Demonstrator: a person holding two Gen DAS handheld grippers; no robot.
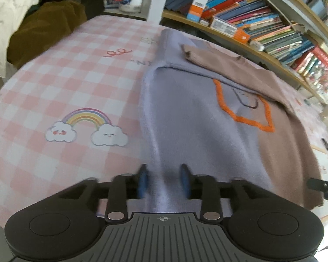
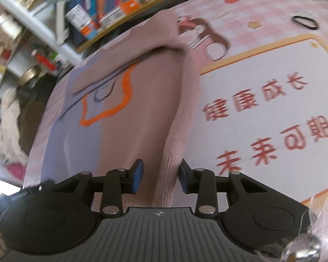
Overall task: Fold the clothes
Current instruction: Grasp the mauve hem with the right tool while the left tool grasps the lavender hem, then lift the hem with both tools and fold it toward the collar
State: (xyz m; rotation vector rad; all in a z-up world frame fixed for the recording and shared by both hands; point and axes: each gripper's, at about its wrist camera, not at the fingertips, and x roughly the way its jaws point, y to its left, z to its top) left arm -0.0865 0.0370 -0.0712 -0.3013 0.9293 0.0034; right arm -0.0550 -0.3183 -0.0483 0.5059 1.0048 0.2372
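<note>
L gripper (image 1: pixel 164 180) and R gripper (image 2: pixel 158 178), blue pads part-open w/ hem between, ungripped, straddle near edge of lilac-and-tan knit sweater (image 1: pixel 196 120), long axis running away across pink checked cloth (image 1: pixel 76 76).

1. Left gripper (image 1: pixel 164 180), low centre of left wrist view: matte black body w/ two big round housings, each w/ a shallow circular disc on top
2. Btwn housings a grey ribbed plate, small white crosshair mark at its top middle
3. Two black link arms per side, silver round pivot pins at the ends; fingers (image 1: pixel 142 180) carry blue pads on inner faces
4. Right gripper (image 2: pixel 158 179), low centre of right wrist view: same build – black housings, grey ribbed plate w/ crosshair, silver pins, blue-padded fingers (image 2: pixel 137 175)
5. Far right edge of left wrist view: a black bit of the other tool pokes in, too small to tell more
</note>
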